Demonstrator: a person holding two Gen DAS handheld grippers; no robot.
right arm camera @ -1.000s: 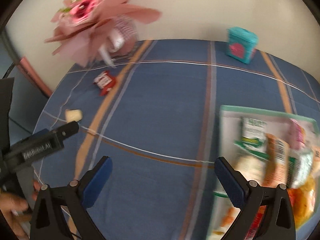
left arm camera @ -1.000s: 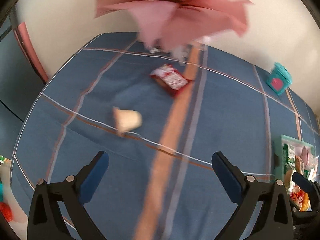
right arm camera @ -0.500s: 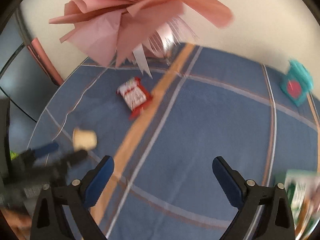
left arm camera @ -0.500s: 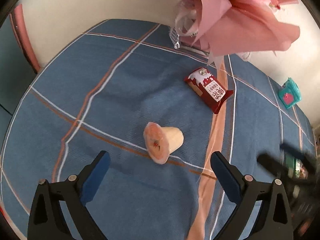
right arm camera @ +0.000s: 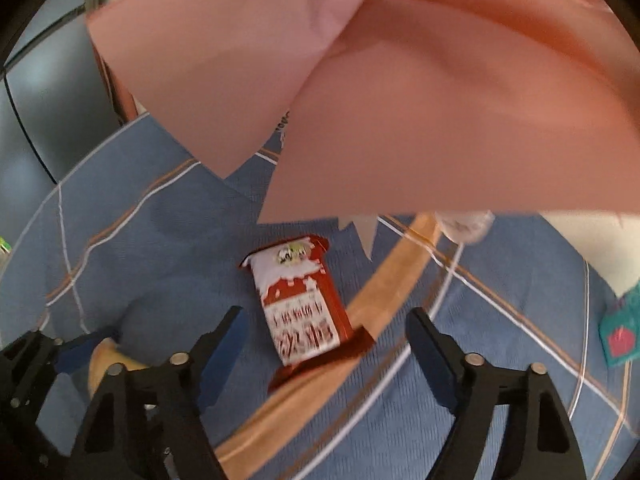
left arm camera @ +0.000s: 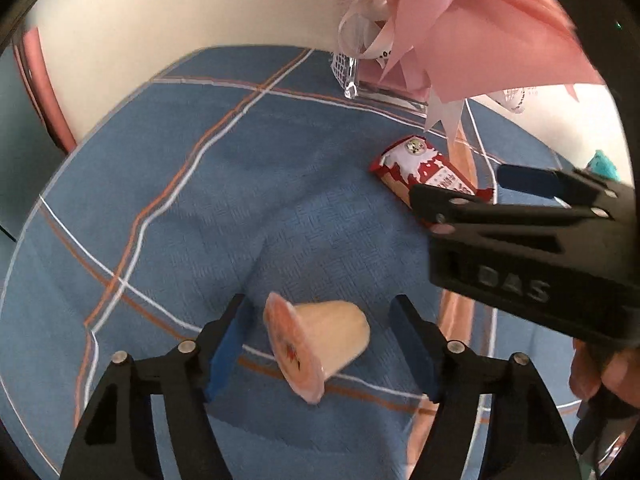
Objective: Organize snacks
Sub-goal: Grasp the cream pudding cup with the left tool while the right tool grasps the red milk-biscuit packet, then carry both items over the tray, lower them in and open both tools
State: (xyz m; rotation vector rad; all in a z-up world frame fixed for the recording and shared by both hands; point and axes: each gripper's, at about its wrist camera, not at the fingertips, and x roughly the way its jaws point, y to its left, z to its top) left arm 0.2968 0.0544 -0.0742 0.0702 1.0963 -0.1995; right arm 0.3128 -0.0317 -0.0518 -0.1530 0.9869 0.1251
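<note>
A cream jelly cup (left arm camera: 320,340) with a pink foil lid lies on its side on the blue checked tablecloth (left arm camera: 200,208). My left gripper (left arm camera: 320,344) is open with a finger on each side of the cup, not touching it. A red and white snack packet (right arm camera: 300,312) lies flat on the cloth. My right gripper (right arm camera: 324,348) is open around the packet's near end, apart from it. The packet (left arm camera: 424,176) and the right gripper (left arm camera: 460,200) also show in the left wrist view. The left gripper (right arm camera: 60,356) shows at the right wrist view's lower left.
A pink paper-wrapped bouquet (right arm camera: 400,100) hangs low over the packet and hides the far table in the right wrist view; it also shows in the left wrist view (left arm camera: 480,32). A teal box (right arm camera: 620,332) stands at the right. A wall runs behind the table.
Both grippers have moved forward and down. The left one now straddles the jelly cup and has narrowed. The right one swung left from the snack tray to straddle the red packet.
</note>
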